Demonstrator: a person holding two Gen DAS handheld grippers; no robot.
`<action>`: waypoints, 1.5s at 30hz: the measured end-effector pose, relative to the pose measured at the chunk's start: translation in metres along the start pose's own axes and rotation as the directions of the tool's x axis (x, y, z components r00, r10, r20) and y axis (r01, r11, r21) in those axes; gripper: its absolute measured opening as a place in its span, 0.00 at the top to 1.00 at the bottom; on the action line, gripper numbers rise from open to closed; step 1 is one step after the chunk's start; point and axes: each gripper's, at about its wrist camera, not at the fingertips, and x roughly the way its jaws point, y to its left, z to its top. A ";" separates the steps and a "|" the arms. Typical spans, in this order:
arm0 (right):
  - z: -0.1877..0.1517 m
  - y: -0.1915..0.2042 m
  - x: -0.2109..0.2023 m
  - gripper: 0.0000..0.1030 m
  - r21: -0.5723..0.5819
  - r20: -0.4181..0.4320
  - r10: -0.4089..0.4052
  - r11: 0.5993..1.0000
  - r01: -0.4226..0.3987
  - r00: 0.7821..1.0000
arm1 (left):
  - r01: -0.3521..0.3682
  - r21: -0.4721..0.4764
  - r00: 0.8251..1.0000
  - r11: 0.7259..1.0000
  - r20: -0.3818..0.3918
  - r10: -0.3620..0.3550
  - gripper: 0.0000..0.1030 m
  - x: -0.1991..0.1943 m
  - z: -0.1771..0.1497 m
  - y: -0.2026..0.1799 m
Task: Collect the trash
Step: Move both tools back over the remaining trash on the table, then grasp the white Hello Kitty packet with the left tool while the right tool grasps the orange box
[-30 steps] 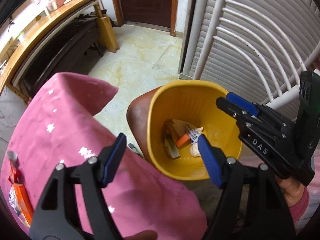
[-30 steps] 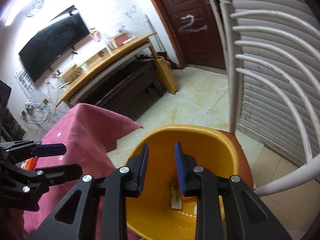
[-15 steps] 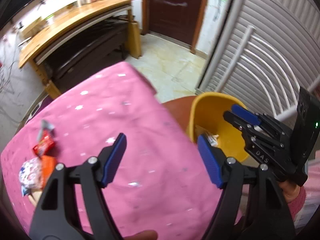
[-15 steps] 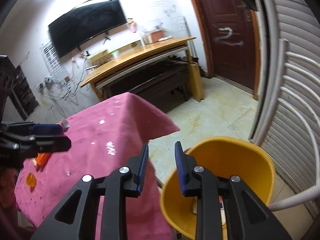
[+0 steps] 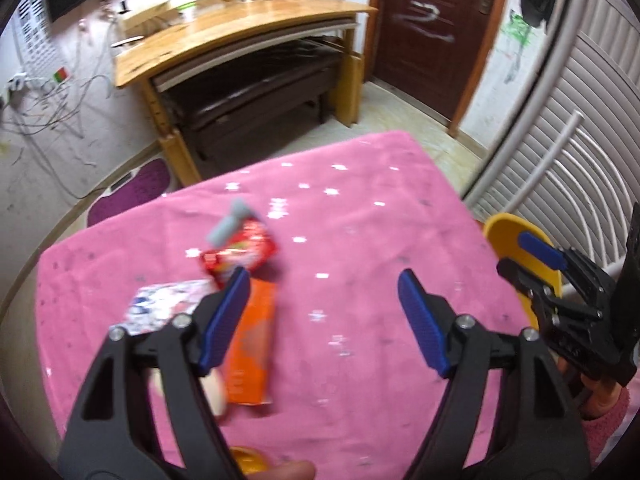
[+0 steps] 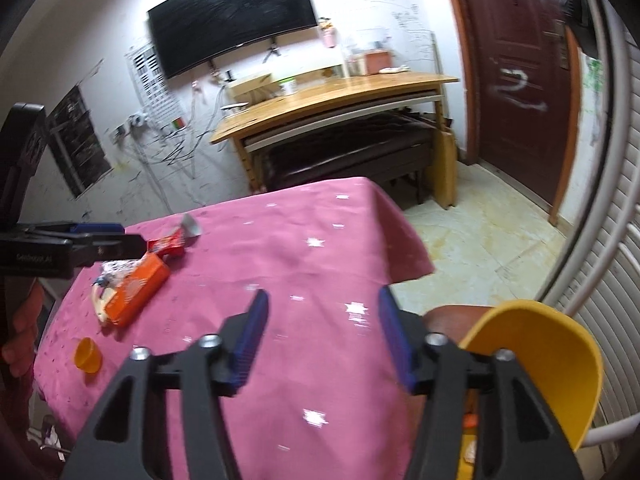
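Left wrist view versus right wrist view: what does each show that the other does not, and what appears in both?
Only the left wrist view shows the purple mat on the floor. Only the right wrist view shows the black wall screen and the whole small orange plastic cup. Both show the pink star-print tablecloth, the orange carton, the red snack wrapper, the yellow plastic bin, the wooden desk, the dark red door, and the left gripper and right gripper, their fingers empty and opening.
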 end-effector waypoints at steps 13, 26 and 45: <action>0.012 0.096 0.041 0.31 -0.123 -0.090 0.116 0.984 -0.127 0.989 | -0.078 -0.133 0.997 0.988 -0.037 0.073 0.26 0.007 -0.015 0.107; 0.015 0.136 0.064 0.28 -0.174 -0.152 0.123 0.973 -0.149 0.981 | -0.023 -0.144 0.992 0.989 -0.125 0.005 0.15 0.039 -0.026 0.124; 0.027 0.169 0.089 0.18 -0.110 -0.218 0.220 0.962 -0.248 0.951 | 0.000 -0.259 1.000 0.966 -0.011 -0.003 0.64 0.004 -0.035 0.169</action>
